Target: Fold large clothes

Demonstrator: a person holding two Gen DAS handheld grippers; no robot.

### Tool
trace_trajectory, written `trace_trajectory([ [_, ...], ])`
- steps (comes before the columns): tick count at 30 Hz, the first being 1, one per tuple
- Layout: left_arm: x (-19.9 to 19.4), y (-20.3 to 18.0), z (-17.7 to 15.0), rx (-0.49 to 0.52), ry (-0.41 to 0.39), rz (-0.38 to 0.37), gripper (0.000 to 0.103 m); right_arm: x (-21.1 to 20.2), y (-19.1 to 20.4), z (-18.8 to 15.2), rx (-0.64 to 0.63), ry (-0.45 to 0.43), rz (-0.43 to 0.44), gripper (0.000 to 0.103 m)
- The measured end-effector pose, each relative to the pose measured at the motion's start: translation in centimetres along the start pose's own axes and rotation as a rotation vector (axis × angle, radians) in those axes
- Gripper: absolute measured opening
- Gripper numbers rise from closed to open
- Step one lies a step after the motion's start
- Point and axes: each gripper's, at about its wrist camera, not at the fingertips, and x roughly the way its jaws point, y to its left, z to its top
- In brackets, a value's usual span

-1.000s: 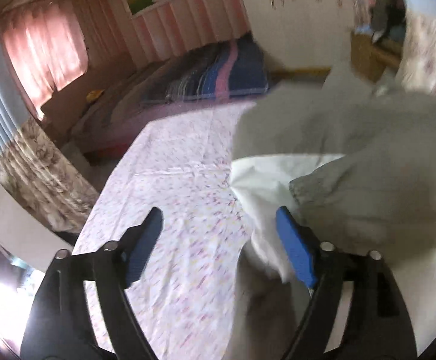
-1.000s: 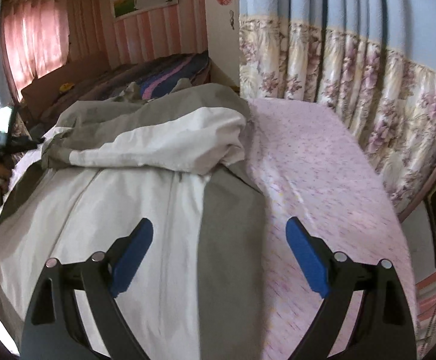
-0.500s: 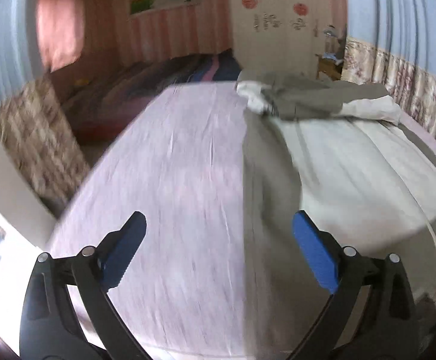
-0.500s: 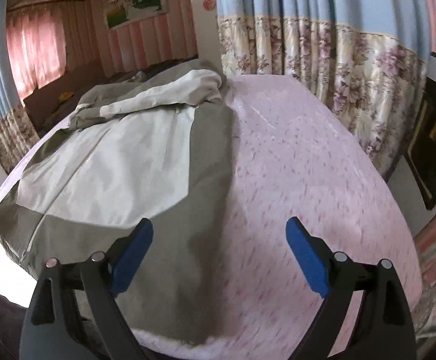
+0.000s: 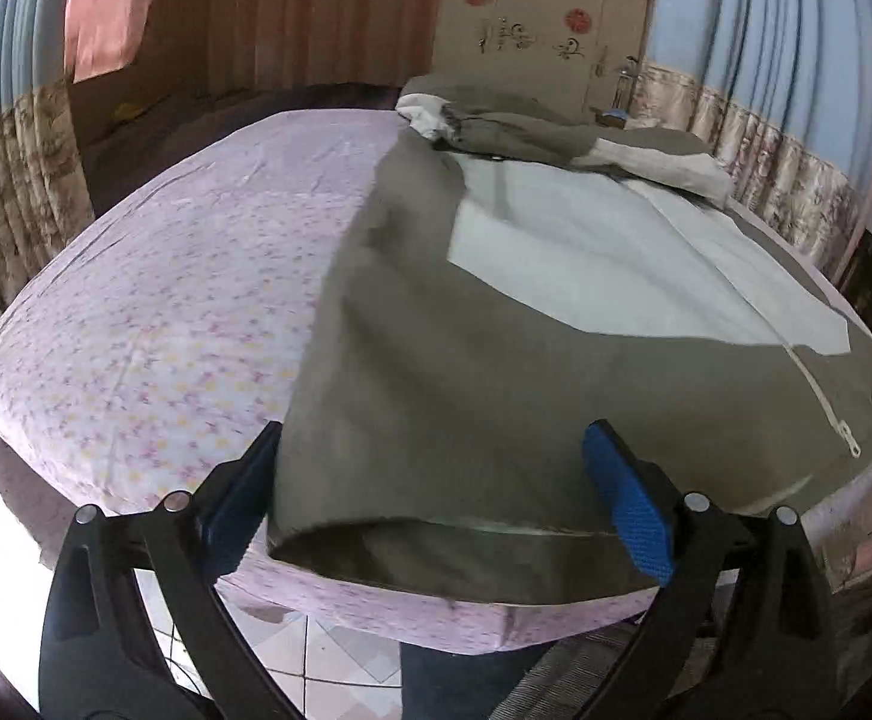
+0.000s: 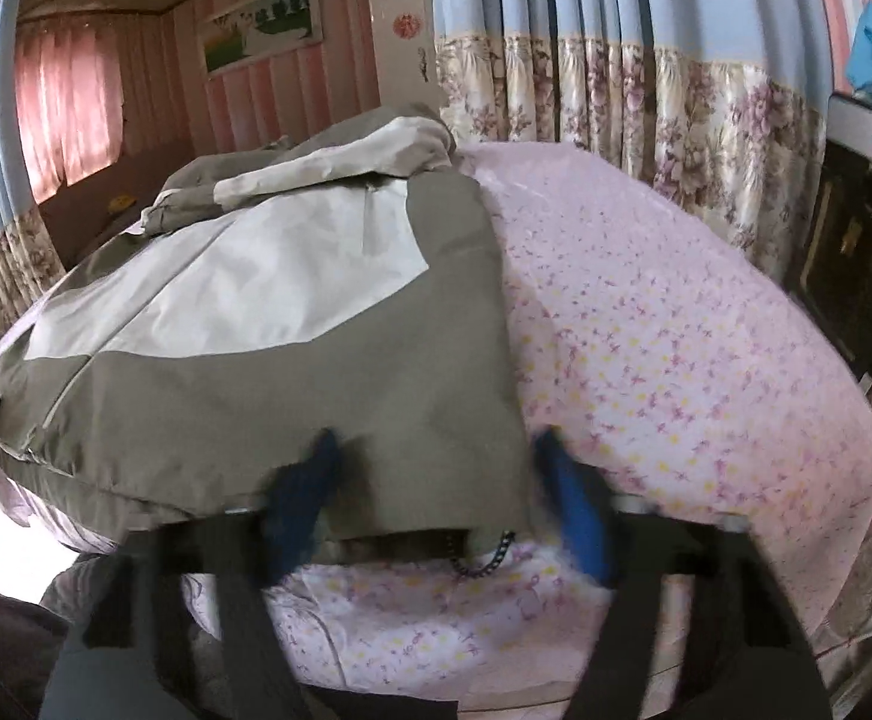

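A large olive and cream jacket (image 5: 496, 312) lies spread on the bed, its sleeves and hood bunched at the far end. It also shows in the right wrist view (image 6: 268, 324). My left gripper (image 5: 436, 492) is open, its jaws on either side of the jacket's near left hem corner. My right gripper (image 6: 442, 504) is blurred and partly closed, its jaws on either side of the near right hem corner, with a gap still between them.
The bed (image 5: 154, 276) has a pink flowered sheet (image 6: 646, 324). Flowered curtains (image 6: 646, 108) hang to the right. A dark cabinet (image 6: 844, 252) stands at far right. Tiled floor (image 5: 328, 654) shows below the bed edge.
Both grippers have pulled back from the bunched far end to the near hem of the jacket. The right gripper's jaws have come closer together around the hem corner.
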Motion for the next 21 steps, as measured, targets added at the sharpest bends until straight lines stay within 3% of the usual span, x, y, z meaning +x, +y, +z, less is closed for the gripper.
trace_trajectory([
  [1, 0.0, -0.2, -0.1, 0.006, -0.003, 0.013, 0.095, -0.2, 0.3, 0.0, -0.010, 0.002, 0.008, 0.021],
  [3, -0.2, -0.1, -0.1, -0.019, -0.013, 0.031, 0.086, -0.3, 0.7, 0.2, -0.021, 0.006, 0.012, 0.018],
  [5, -0.5, 0.7, 0.0, -0.074, -0.020, 0.033, 0.069, -0.9, 0.3, 0.7, -0.001, -0.005, 0.036, 0.016],
  [7, -0.8, 1.7, 0.4, -0.118, -0.003, 0.019, 0.041, -1.6, 0.2, 1.2, -0.001, -0.022, 0.055, 0.015],
  [10, -1.5, 2.1, 1.4, -0.128, 0.014, -0.016, 0.027, -3.0, 1.1, 2.2, -0.066, -0.064, 0.056, 0.015],
  [13, -2.2, 0.9, 2.2, -0.092, -0.002, -0.011, 0.015, -3.6, 1.2, 3.4, -0.058, -0.098, 0.057, 0.014],
  [16, -2.9, 0.6, 2.9, -0.123, -0.023, -0.014, 0.009, -4.5, 1.0, 4.5, -0.033, -0.139, 0.086, 0.014],
  [21, -5.6, -0.1, 4.5, -0.112, -0.042, -0.011, 0.008, -6.7, 1.7, 5.2, -0.076, -0.204, 0.057, 0.014],
])
